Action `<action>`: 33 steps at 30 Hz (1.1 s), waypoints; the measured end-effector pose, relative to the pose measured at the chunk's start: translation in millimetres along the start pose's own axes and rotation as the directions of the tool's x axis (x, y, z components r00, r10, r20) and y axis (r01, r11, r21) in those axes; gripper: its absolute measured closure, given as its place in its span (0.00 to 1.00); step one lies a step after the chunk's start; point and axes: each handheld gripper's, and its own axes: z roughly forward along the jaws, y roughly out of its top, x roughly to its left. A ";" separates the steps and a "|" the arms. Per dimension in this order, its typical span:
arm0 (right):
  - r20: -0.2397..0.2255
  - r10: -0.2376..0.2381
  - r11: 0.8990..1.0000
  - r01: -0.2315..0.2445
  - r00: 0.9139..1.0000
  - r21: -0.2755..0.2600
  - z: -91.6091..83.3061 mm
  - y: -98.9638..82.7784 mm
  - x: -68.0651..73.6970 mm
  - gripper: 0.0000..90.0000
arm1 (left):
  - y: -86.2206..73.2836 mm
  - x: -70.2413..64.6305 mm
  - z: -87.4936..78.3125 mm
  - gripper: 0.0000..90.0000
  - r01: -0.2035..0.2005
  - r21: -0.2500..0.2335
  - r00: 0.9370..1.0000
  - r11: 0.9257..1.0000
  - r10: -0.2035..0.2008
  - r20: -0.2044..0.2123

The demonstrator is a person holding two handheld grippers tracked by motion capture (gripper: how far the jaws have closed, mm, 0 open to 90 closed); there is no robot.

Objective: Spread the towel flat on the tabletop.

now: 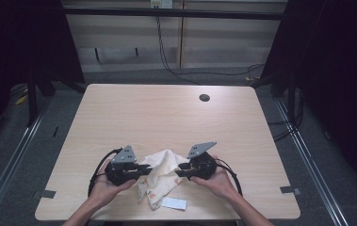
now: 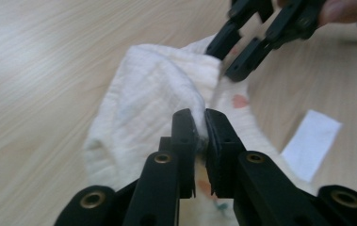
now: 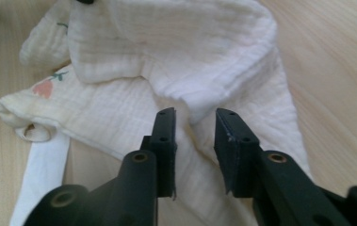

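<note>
Forearms enter the high view from the bottom edge, cut off above the wrists. The left gripper [image 1: 144, 168] and right gripper [image 1: 180, 170] face each other across a crumpled white cloth [image 1: 163, 175] that lies on the table [image 1: 166, 113] near its front edge. A small white label [image 1: 174, 203] lies just beside the cloth's near corner. Jaw tips are too small here to judge their gap.

Left gripper view: the left gripper [image 2: 200, 129] has its jaws pressed nearly together, pinching a raised fold of the cloth [image 2: 143, 94] between the pads. The right gripper [image 2: 235, 54] appears at the top, blurred, its jaws parted at the cloth's far edge. The label [image 2: 310, 143] lies on bare wood at the right. Cloth under the jaws is hidden.

Right gripper view: the right gripper [image 3: 195, 129] has its jaws spread, with a cloth [image 3: 176, 56] fold lying between them, pads not pressing it. A pink flower print [image 3: 42, 88] shows at the left, a detail unreadable from above. The label strip [image 3: 42, 181] is partly covered by cloth.
</note>
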 end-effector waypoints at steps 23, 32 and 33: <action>0.039 0.061 0.998 -0.060 0.997 -0.036 -10.9 -8.1 -16.7 0.83 | -22.0 10.9 -16.1 0.63 0.062 -0.031 0.998 0.998 -0.062 -0.012; 0.074 0.091 0.993 -0.085 0.993 -0.081 -38.2 -18.4 -14.1 0.81 | -7.1 -13.3 -28.0 0.73 -0.023 -0.108 1.000 0.994 0.025 0.015; 0.079 0.093 0.993 -0.087 0.993 -0.078 -40.4 -21.1 -13.4 0.80 | -6.3 -16.0 -25.1 0.76 -0.036 -0.093 0.998 0.995 0.040 0.043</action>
